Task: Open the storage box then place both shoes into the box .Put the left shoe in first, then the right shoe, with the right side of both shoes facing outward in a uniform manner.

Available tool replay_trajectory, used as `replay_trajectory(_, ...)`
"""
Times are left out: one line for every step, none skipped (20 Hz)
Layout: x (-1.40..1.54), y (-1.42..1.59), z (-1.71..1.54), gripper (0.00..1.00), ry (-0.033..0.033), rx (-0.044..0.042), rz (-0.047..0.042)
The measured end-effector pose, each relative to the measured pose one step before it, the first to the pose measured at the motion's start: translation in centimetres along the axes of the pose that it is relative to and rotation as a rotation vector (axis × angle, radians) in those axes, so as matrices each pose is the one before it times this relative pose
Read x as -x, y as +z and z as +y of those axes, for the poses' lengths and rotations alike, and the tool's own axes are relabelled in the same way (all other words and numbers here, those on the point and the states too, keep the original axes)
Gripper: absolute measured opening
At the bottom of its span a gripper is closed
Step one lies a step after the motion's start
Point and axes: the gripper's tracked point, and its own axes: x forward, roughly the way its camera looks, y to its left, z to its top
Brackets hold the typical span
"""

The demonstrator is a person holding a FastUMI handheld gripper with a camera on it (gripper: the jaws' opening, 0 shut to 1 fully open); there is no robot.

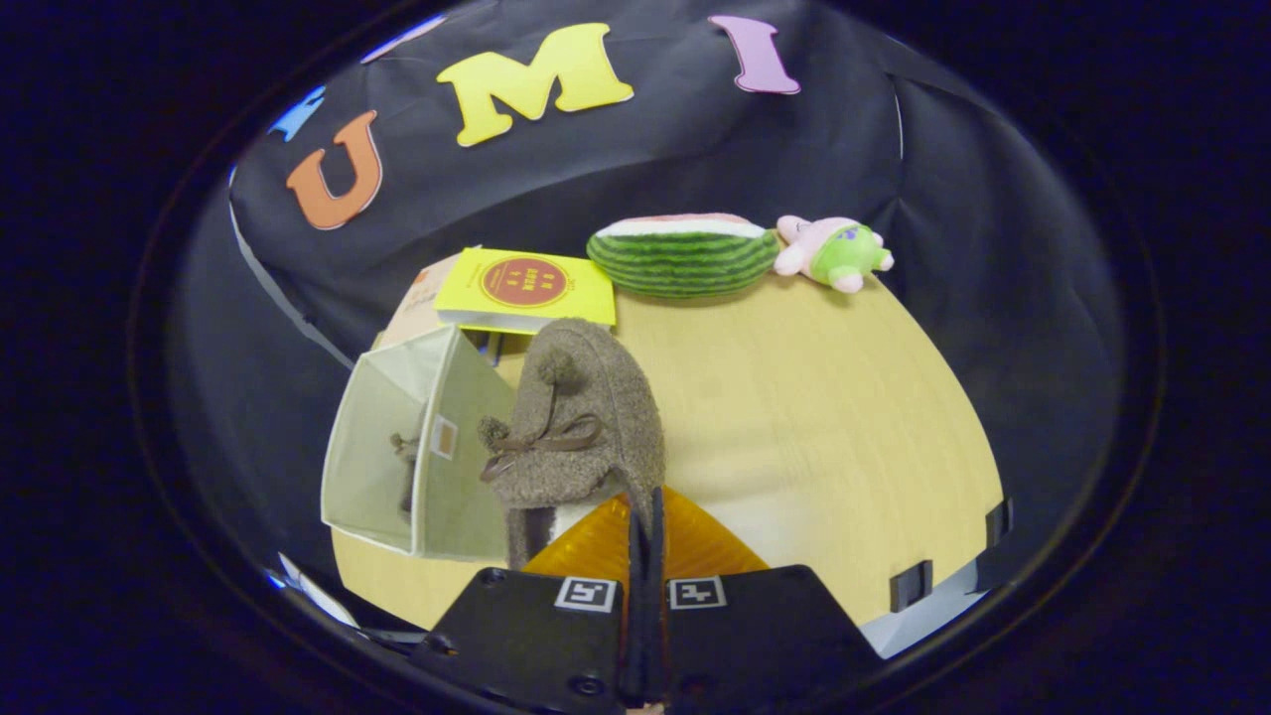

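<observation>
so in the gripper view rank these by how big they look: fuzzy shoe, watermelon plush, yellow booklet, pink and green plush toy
1. fuzzy shoe, pinched in the shut claw, nearest the camera, so its size is inflated
2. watermelon plush and yellow booklet, too alike to rank
3. pink and green plush toy

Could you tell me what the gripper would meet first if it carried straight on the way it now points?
The gripper is shut on the brown fuzzy shoe, so the shoe leads. Probably the yellow box lies beyond it; depth is unclear.
</observation>
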Motion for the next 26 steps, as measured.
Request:
replay_trajectory(0.265,0.333,1.155,0.06,0.02346,-0.01796,-0.01036)
replay_trajectory(0.269,0.416,1.103,0.06,0.01914,-0.01114,-0.01291)
replay_trajectory(0.422,0.263,1.166,0.06,0.01922,-0.00741,-0.0097)
replay_trajectory(0.174,0.189,1.047,0.06,0.01332,-0.00273,-0.00126)
replay_trajectory(0.2,-0.025,0.98,0.06,0.00805,0.00484,0.00235)
replay_trajectory(0.046,0.07,1.004,0.06,0.00416,0.00552,-0.00205)
replay_trajectory(0.074,-0.006,0.884,0.06,-0.00101,0.00847,0.00087)
replay_trajectory(-0.03,0.122,0.882,0.06,0.00179,-0.00385,-0.00462)
replay_trajectory(-0.162,0.096,1.037,0.06,0.0063,0.00205,-0.00807)
replay_trajectory(-0.182,0.186,1.029,0.06,0.00708,0.00351,-0.01142)
replay_trajectory(-0.313,0.138,0.848,0.06,0.00689,0.00332,-0.01364)
replay_trajectory(-0.46,0.193,0.837,0.06,0.00388,0.00054,-0.01305)
replay_trajectory(-0.389,0.122,0.659,0.06,0.00023,-0.00158,-0.01122)
replay_trajectory(-0.403,-0.02,0.792,0.06,0.00177,-0.00442,-0.00418)
replay_trajectory(-0.577,-0.153,0.922,0.06,0.00736,-0.0017,0.00091)
replay_trajectory(-0.657,-0.051,0.948,0.06,0.01254,-0.00517,-0.00254)
replay_trajectory(-0.666,-0.052,0.949,0.06,0.01827,-0.00208,-0.00282)
replay_trajectory(-0.705,-0.029,0.893,0.06,0.0128,-0.00407,-0.00598)
replay_trajectory(-0.375,-0.041,0.694,0.06,0.01041,0.00002,-0.00138)
replay_trajectory(-0.379,-0.069,0.586,0.06,0.00613,-0.00397,-0.00002)
replay_trajectory(-0.385,-0.074,0.519,0.06,0.00278,-0.00742,-0.0079)
replay_trajectory(-0.439,0.023,0.513,0.06,0.00363,-0.00995,-0.01452)
replay_trajectory(-0.372,0.05,0.394,0.06,0.00381,-0.00273,-0.01629)
replay_trajectory(-0.452,-0.126,0.331,0.06,0.00089,0.00409,-0.00478)
replay_trajectory(-0.33,-0.403,0.116,0.06,-0.00084,0.00004,0.0036)
replay_trajectory(-0.386,-0.404,0.081,0.06,-0.00183,-0.00224,0.01042)
